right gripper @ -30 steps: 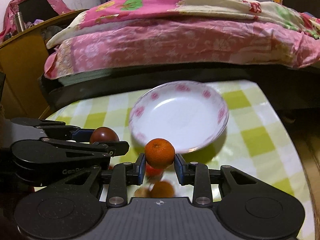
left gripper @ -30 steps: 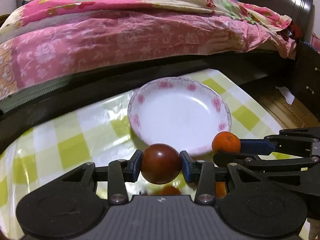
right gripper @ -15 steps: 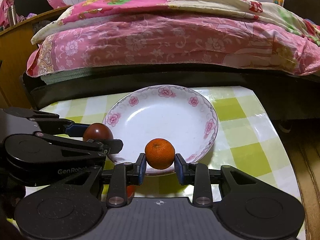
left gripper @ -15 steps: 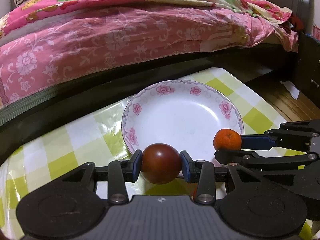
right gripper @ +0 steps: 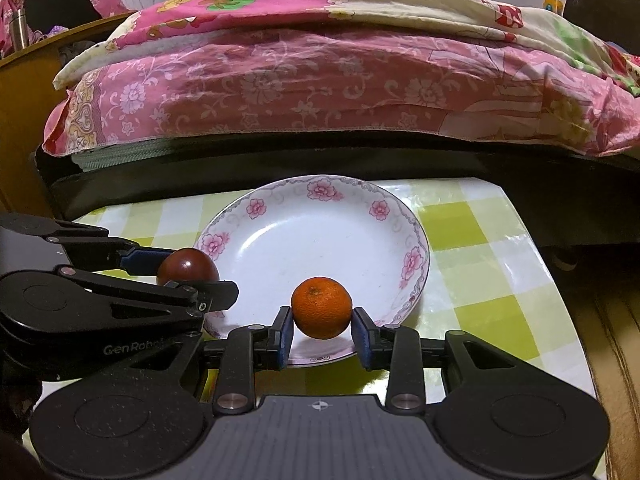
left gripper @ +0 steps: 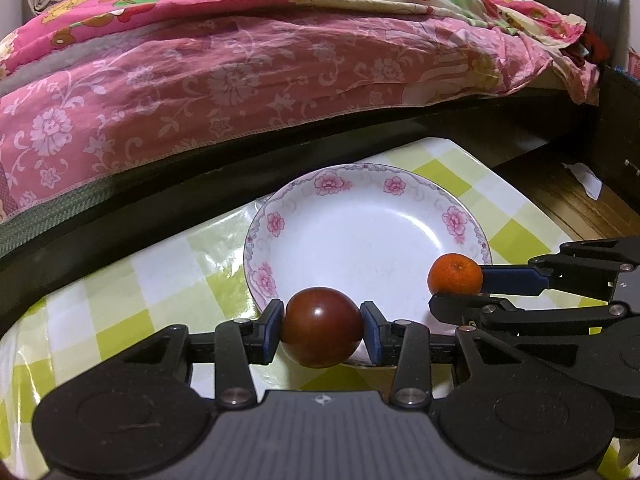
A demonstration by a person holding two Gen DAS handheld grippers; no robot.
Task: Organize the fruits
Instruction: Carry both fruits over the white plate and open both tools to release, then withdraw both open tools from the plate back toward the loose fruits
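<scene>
A dark red round fruit (left gripper: 322, 326) is clamped between the blue pads of my left gripper (left gripper: 322, 320), just above the near rim of a white plate with pink flowers (left gripper: 360, 216). An orange (right gripper: 322, 308) sits between the pads of my right gripper (right gripper: 322, 322), low over the plate's (right gripper: 320, 232) near part. Those jaws are opening, and a thin gap shows at the right pad. Whether the orange rests on the plate I cannot tell. Each wrist view also shows the other gripper: the right gripper (left gripper: 456, 290) with the orange (left gripper: 454, 274), and the left gripper (right gripper: 194, 276) with the dark fruit (right gripper: 188, 266).
The plate stands on a small table with a glossy yellow-green checked cloth (left gripper: 120, 292). A bed with a pink flowered quilt (left gripper: 240, 80) runs close behind the table. The table's right edge (right gripper: 556, 280) drops to a wooden floor (left gripper: 572, 208).
Both grippers have moved forward with their fruits, from in front of the plate to over its near part. The right jaws now stand slightly wider around the orange.
</scene>
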